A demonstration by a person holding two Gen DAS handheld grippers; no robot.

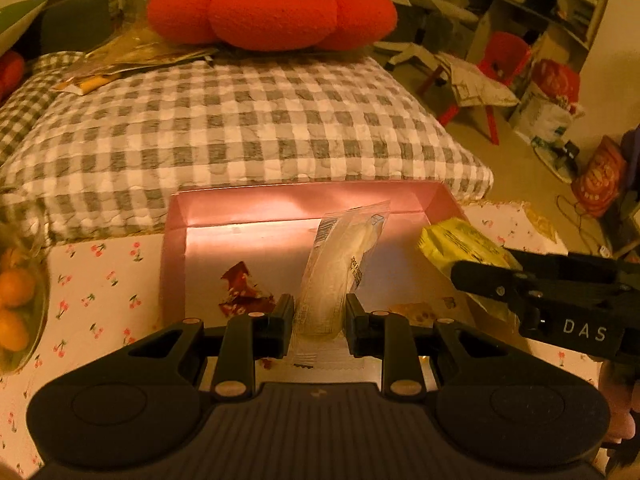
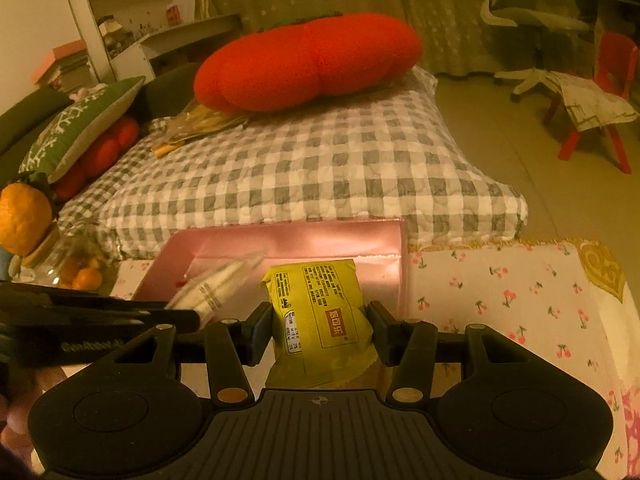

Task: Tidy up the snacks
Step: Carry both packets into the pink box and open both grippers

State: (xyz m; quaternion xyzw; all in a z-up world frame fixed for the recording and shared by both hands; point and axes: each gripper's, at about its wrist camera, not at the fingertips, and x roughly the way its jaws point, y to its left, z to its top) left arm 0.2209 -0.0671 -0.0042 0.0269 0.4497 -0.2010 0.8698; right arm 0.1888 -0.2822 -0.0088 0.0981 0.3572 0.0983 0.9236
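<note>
Snacks pinched in 2 tools: left tool point(image 1: 319, 317) on clear packet point(image 1: 336, 276), right tool point(image 2: 320, 332) on yellow packet point(image 2: 320, 316), above pink box point(image 1: 304, 200) on cherry-print tablecloth point(image 2: 520, 300).

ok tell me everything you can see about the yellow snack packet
The yellow snack packet is a crinkly, glossy pillow pack with small dark print, a white label and a red panel. The right gripper pinches it at both sides, holding it upright over the pink box. Its crimped bottom edge hangs below the fingers. In the left wrist view it is at the box's right edge.

Ahead of both grippers sits the box point(image 1: 176, 240) on the tablecloth point(image 2: 500, 300) — bed point(image 1: 240, 120) behind it, fruit bowl point(image 1: 20, 308) off left.
</note>
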